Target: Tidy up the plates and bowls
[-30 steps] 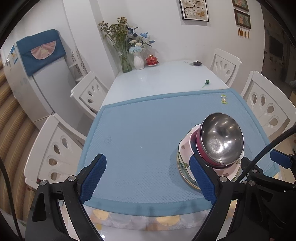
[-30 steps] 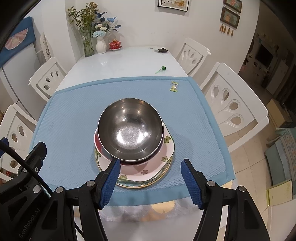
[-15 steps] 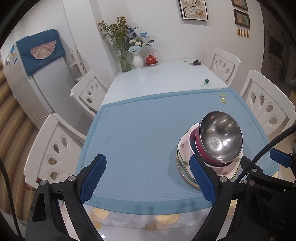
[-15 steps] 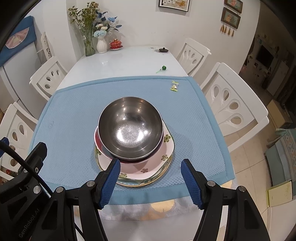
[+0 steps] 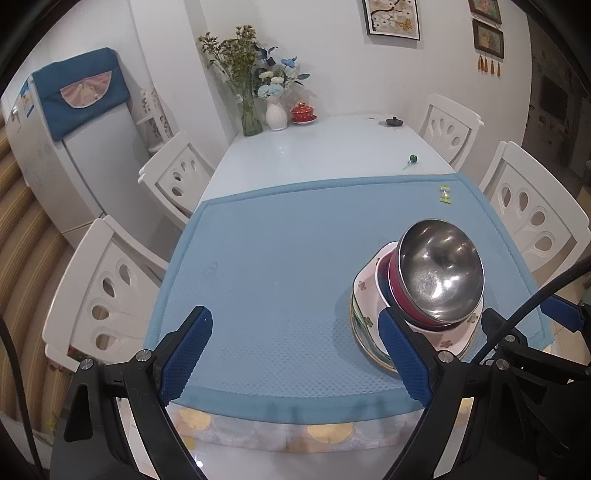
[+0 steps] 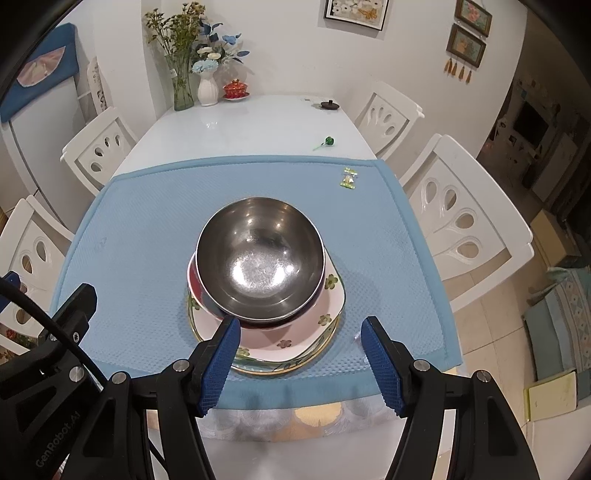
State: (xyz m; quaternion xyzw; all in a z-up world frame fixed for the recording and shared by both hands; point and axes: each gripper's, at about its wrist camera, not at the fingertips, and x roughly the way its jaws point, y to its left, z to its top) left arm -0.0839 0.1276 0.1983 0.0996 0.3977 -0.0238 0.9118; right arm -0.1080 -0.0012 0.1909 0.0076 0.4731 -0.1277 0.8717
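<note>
Home dining room. Long white glossy bench (image 6: 240, 125) ringed by white carved-back dining chairs (image 6: 469, 221); glass vase of dried flowers (image 6: 181, 86) at 12 o'clock; framed floral pictures (image 6: 356, 11) on wall; grey refrigerator (image 5: 74, 147) at 10 o'clock.

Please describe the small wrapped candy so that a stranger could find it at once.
Look at the blue mat covering the near half of the white table. The candy lies near its far right corner, flat, in a shiny yellow-green wrapper, unlike the green lollipop beyond the mat.
</note>
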